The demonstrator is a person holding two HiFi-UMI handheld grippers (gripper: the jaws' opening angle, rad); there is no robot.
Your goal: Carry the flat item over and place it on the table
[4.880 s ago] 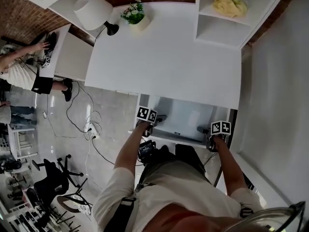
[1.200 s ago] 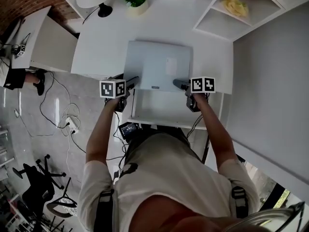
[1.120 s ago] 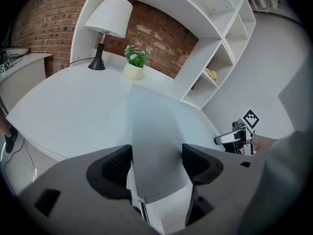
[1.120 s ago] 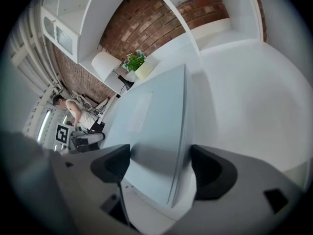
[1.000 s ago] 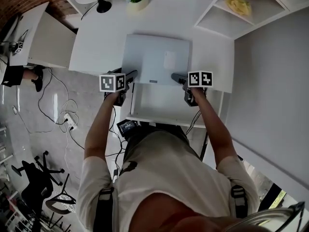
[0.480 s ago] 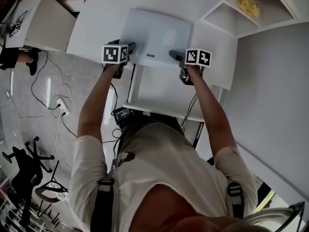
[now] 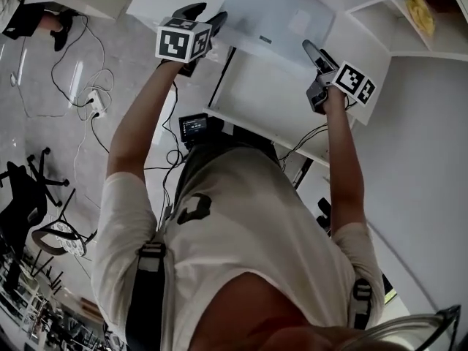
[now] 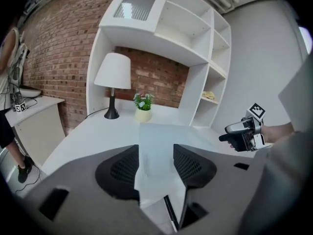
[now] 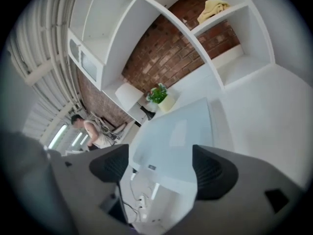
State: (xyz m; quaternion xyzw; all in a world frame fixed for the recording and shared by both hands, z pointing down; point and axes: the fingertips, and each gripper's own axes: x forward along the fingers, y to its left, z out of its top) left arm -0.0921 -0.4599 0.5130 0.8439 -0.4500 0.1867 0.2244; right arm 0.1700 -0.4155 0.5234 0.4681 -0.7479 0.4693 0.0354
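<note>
Drawn back off the panel, now laid ahead on the bench: left gripper, nearer, jaws closing empty; right gripper spread.

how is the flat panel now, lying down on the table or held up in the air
Lying down: the flat panel rests flat on the white table, and the right gripper is open, not gripping it.

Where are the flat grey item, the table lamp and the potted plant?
flat grey item (image 9: 178, 138), right gripper view, middle of its top face.
table lamp (image 8: 113, 71), left gripper view, on its white shade.
potted plant (image 8: 143, 114), left gripper view, on its pale pot.
</note>
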